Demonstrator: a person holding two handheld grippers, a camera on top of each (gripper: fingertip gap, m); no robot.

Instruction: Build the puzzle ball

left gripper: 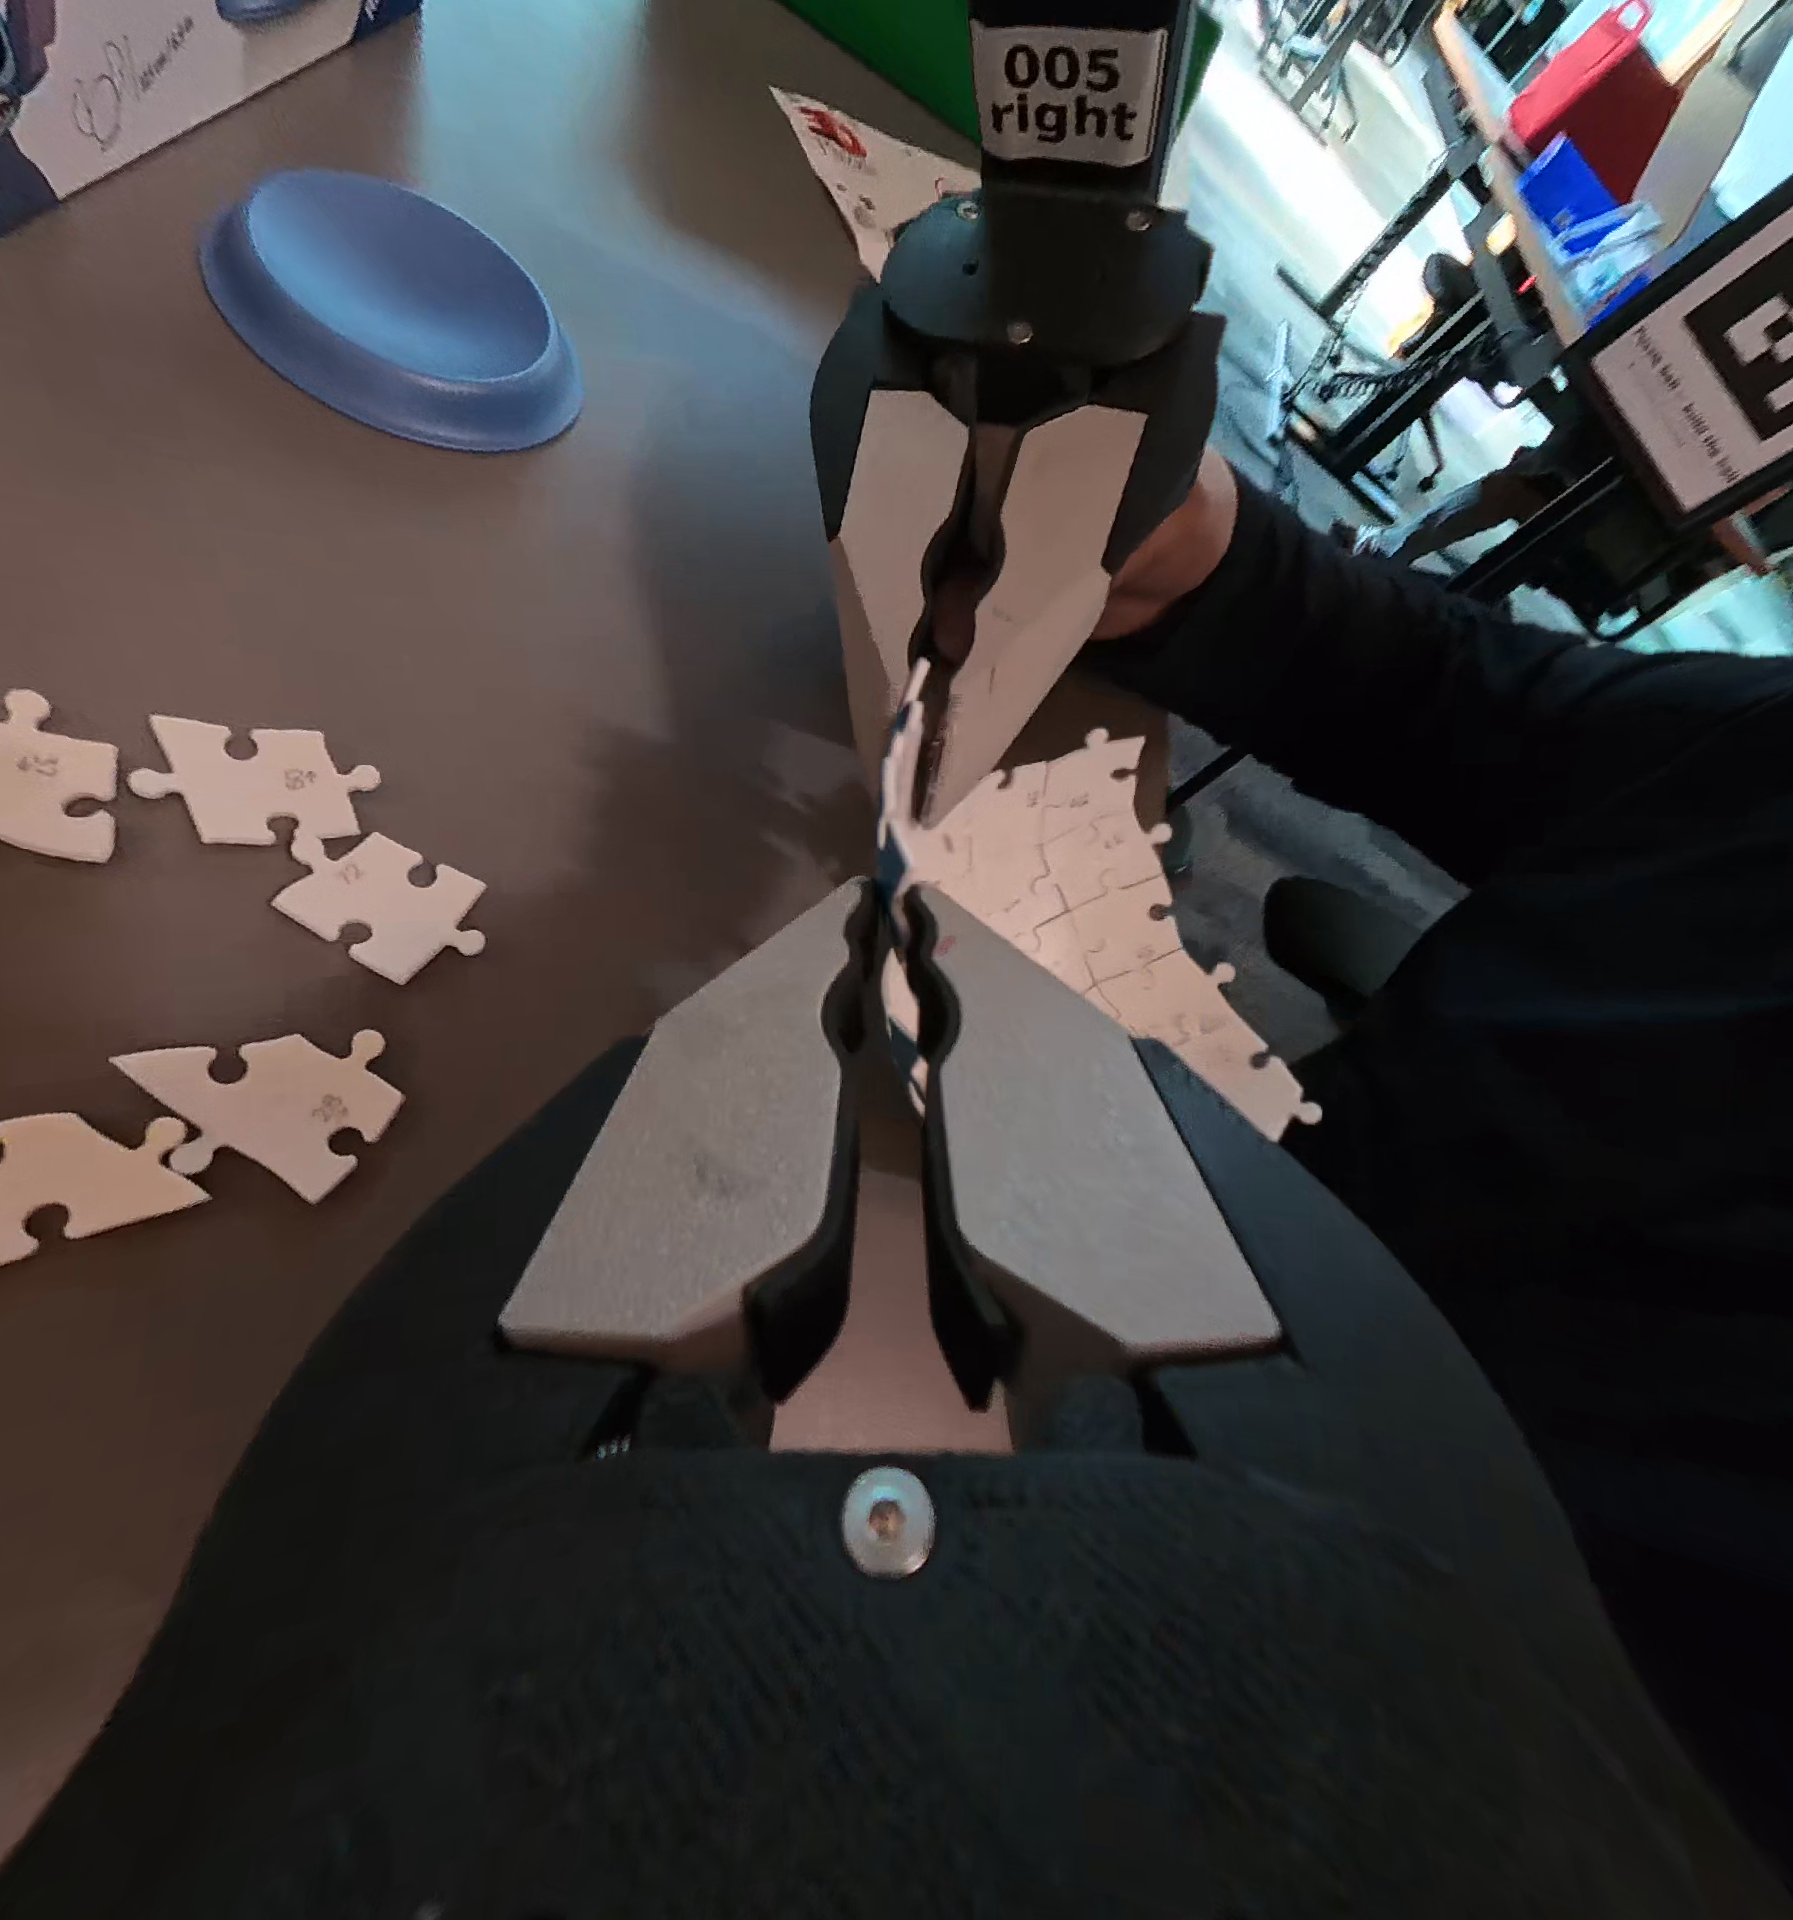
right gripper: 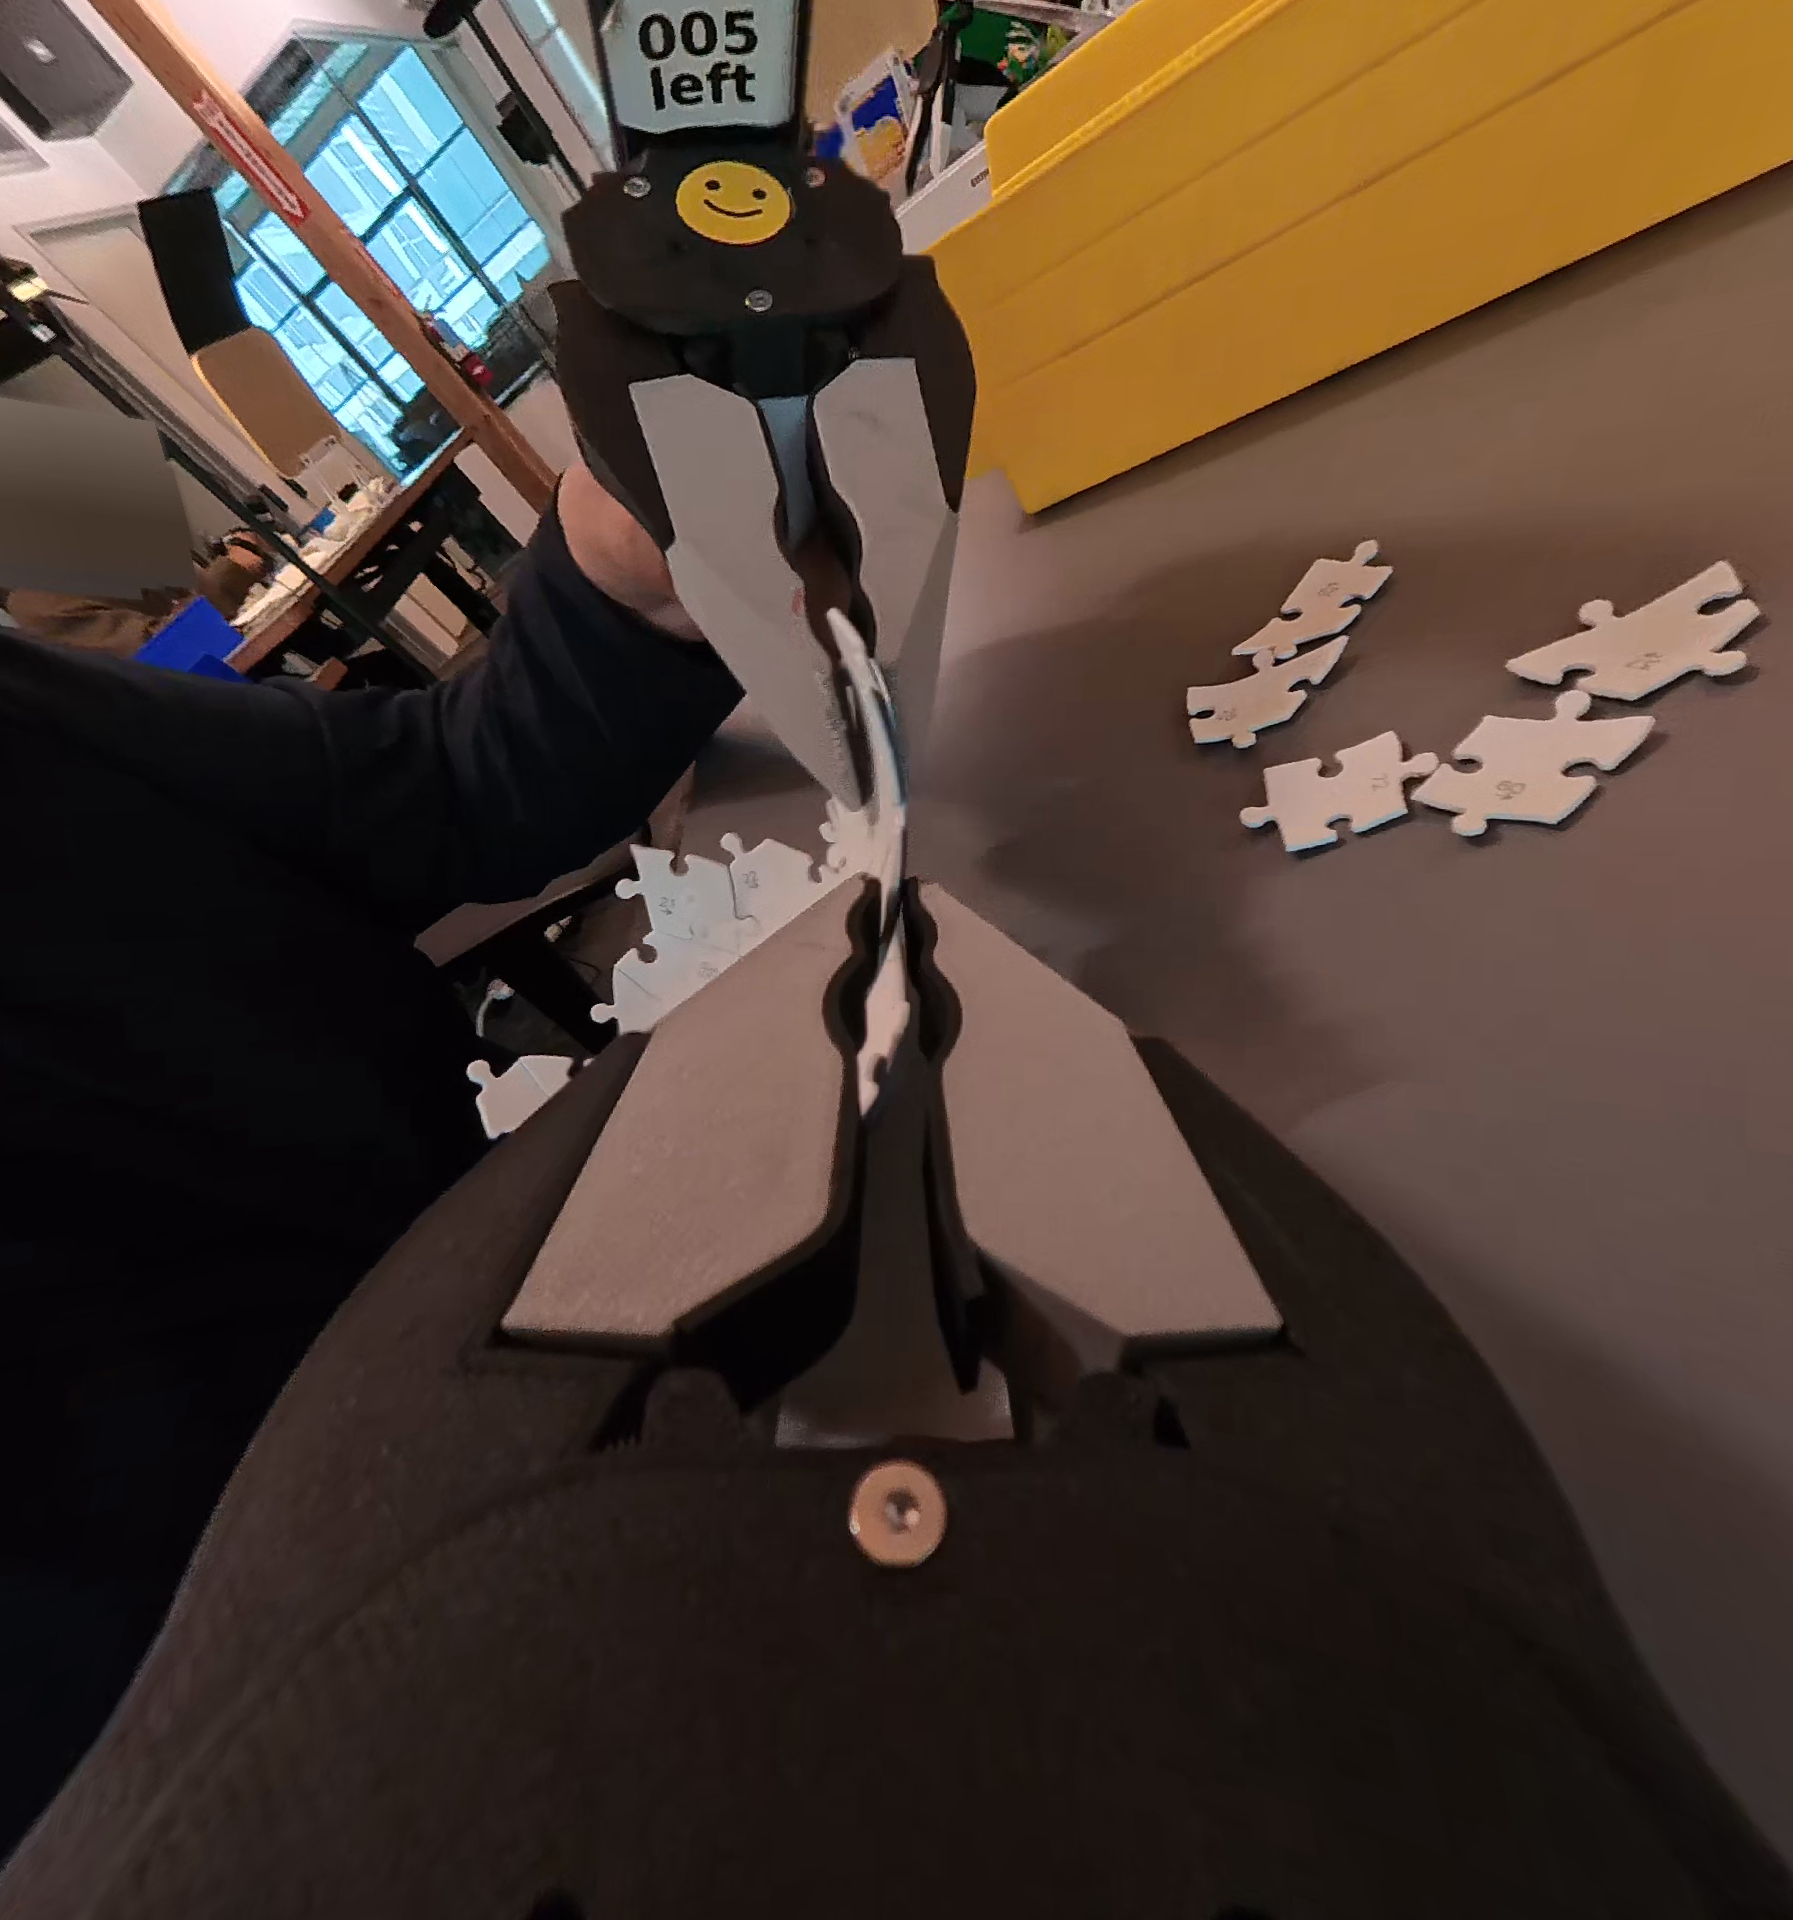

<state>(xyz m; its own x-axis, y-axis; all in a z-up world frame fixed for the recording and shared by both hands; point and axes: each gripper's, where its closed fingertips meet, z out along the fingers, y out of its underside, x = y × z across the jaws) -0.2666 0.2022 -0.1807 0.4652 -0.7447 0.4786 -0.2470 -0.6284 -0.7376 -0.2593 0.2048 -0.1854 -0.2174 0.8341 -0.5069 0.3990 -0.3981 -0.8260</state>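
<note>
We hold the curved panel (left gripper: 1100, 883) of joined puzzle pieces in the air between our two tools, above the edge of the bench (left gripper: 559, 644). The left gripper (left gripper: 887, 914) has its fingers pressed together on one edge of the panel, and the right gripper (right gripper: 897, 904) pinches the same panel from the opposite side, so the two tips almost meet. The panel shows its white numbered back towards the person's dark sleeve (left gripper: 1494, 727).

We judge it to be light, thin plastic: stiff in each piece but weak at the joints, so a twist between the two grips could pop the pieces apart. It is better to grip on a flat part close to the seam, not on the small tabs.

Loose pieces (left gripper: 289, 779) lie face down on the bench, well apart from us, and the blue stand (left gripper: 383, 312) waits farther off.
</note>
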